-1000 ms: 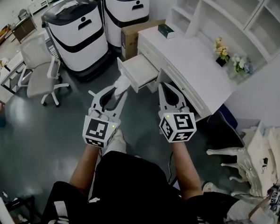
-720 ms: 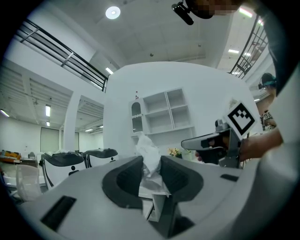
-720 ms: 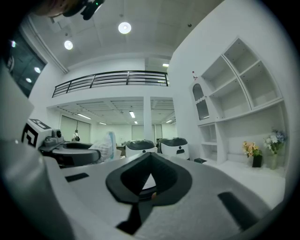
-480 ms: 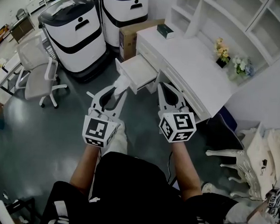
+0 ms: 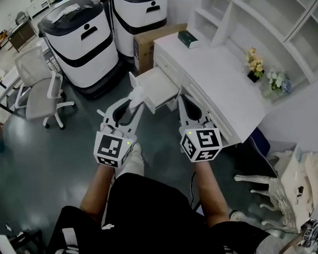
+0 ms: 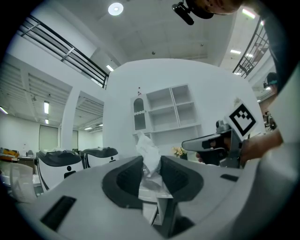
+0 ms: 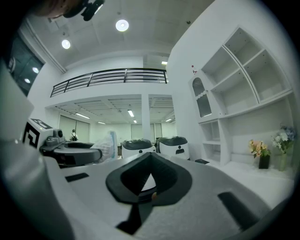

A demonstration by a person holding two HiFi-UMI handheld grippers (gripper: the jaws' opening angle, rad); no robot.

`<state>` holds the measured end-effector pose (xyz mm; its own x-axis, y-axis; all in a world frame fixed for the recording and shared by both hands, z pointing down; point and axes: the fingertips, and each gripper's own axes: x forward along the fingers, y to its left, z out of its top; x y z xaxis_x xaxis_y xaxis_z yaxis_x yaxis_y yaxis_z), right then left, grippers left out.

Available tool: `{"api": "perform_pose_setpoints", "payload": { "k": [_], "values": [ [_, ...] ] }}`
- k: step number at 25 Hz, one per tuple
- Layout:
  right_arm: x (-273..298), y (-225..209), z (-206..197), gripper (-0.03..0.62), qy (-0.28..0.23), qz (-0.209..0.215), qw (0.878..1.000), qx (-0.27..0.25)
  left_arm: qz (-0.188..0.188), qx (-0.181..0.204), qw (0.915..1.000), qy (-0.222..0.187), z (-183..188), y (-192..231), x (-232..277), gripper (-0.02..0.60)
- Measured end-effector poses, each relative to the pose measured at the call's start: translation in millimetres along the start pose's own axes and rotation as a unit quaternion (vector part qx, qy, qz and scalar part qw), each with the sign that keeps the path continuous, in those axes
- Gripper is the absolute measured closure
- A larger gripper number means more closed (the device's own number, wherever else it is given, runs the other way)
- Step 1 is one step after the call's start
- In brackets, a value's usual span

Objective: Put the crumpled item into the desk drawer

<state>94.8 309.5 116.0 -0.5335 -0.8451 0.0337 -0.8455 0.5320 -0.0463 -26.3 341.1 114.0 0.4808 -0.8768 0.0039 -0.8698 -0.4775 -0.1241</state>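
My left gripper (image 5: 132, 103) is shut on a crumpled white item (image 5: 135, 97), which sticks up between its pads (image 6: 149, 152). It is held level just short of the near corner of the open white desk drawer (image 5: 160, 88). The drawer juts out from the left end of the white desk (image 5: 221, 74), and what shows of its inside is bare. Beside it on the right, my right gripper (image 5: 185, 100) hovers in front of the desk's edge. Its fingertips (image 7: 151, 158) meet, with nothing between them.
Two big white-and-black machines (image 5: 78, 38) (image 5: 139, 12) and a cardboard box (image 5: 148, 40) stand left of the desk. An office chair (image 5: 40, 87) is at the far left. On the desk are a dark green box (image 5: 188, 38) and flowers (image 5: 254, 62), under white shelves (image 5: 251, 16).
Both grippers have been carried a little closer to the desk and the open drawer. The crumpled item stays in the left jaws and the right jaws stay shut.
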Motion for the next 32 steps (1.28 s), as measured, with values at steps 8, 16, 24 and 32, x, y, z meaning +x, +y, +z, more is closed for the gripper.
{"api": "perform_pose_setpoints", "payload": {
  "k": [8, 16, 24, 32],
  "values": [
    [60, -26, -1, 0.600, 0.013, -0.009, 1.000, 0.005, -0.015, -0.017, 0.9997, 0.011, -13, 39, 54, 0.476],
    [124, -42, 4, 0.599, 0.024, -0.022, 0.999, 0.002, -0.033, -0.025, 0.9990, 0.015, -16, 87, 102, 0.476],
    [192, -53, 8, 0.600, 0.031, -0.036, 0.999, 0.004, -0.051, -0.029, 0.9982, 0.014, -18, 142, 148, 0.476],
    [259, -53, 0, 0.600, 0.041, -0.039, 0.998, 0.008, -0.059, -0.035, 0.9974, 0.022, -36, 195, 181, 0.476]
  ]
}}
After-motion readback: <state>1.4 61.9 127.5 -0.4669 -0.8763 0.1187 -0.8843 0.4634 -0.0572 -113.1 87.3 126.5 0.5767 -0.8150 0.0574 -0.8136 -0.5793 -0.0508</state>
